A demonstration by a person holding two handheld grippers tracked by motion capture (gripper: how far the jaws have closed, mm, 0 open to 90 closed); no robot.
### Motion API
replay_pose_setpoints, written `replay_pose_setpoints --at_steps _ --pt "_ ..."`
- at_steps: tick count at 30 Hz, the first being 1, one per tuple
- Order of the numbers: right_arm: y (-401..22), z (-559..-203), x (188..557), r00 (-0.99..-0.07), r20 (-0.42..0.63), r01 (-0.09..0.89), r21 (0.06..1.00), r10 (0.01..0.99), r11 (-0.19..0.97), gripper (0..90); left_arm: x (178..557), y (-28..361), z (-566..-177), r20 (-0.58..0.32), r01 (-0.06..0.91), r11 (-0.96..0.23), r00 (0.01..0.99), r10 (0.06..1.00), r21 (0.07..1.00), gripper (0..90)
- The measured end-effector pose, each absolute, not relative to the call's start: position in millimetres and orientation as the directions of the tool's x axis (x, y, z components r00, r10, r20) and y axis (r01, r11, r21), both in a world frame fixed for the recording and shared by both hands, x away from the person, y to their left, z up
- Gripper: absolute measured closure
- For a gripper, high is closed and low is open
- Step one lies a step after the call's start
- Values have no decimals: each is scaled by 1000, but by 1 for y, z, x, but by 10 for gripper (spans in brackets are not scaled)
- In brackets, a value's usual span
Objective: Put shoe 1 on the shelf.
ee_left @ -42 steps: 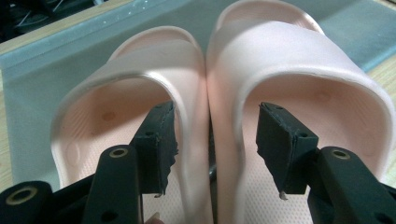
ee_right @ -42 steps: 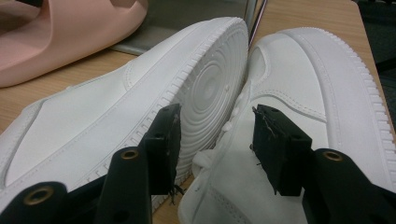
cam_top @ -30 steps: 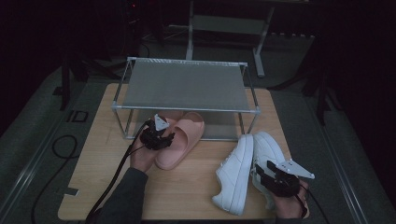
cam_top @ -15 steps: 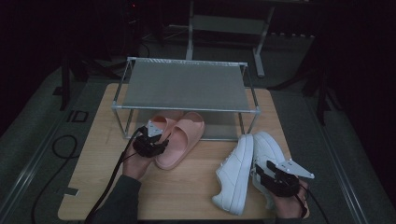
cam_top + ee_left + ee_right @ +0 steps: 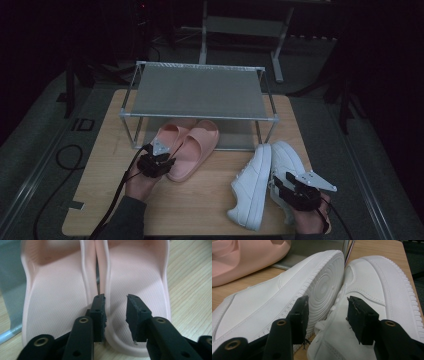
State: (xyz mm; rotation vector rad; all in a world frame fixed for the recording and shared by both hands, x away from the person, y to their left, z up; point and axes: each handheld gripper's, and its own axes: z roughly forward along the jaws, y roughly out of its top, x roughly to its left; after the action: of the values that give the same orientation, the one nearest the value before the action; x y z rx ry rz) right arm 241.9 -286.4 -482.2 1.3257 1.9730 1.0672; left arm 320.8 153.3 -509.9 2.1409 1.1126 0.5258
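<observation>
Slides (image 5: 187, 147), pink foam by the look of them, sit side by side at 12 o'clock from the left tool (image 5: 156, 164), toes tucked under the rack (image 5: 200, 92). Probably light, squishy and a bit grippy, so I'd pinch the inner heel wall. The jaws have just been closing, straddling the right slide's inner rim (image 5: 108, 315), not pressing yet. The right tool (image 5: 295, 192) sits open astride the white sneakers (image 5: 265, 180) at 3 o'clock on the surface (image 5: 195, 205).

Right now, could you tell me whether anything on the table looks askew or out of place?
Yes: the left white sneaker is tipped on its side, its sole against the upright one, while the pink slippers lie flat, toes under the rack. The left gripper jaws have just been closing around one slipper's rim.
</observation>
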Motion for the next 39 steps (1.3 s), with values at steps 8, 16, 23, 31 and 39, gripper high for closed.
replay_pose_setpoints --at_steps 8,16,23,31,39 --pt "-287 -482 242 -377 -1 504 839 926 206 511 314 160 -515 65 581 -437 549 833 687 842" --pt "-286 -482 242 -379 -1 504 838 926 207 511 311 166 -519 66 602 -441 541 838 666 895" --pt "-287 -482 241 -377 0 504 839 926 205 511 308 166 -524 69 613 -461 553 830 642 895" --pt "-287 -481 241 -376 0 503 840 926 205 511 304 168 -532 69 629 -483 565 822 609 895" --pt "-286 -481 241 -378 -2 502 839 926 207 511 299 160 -537 75 626 -516 592 803 585 895"
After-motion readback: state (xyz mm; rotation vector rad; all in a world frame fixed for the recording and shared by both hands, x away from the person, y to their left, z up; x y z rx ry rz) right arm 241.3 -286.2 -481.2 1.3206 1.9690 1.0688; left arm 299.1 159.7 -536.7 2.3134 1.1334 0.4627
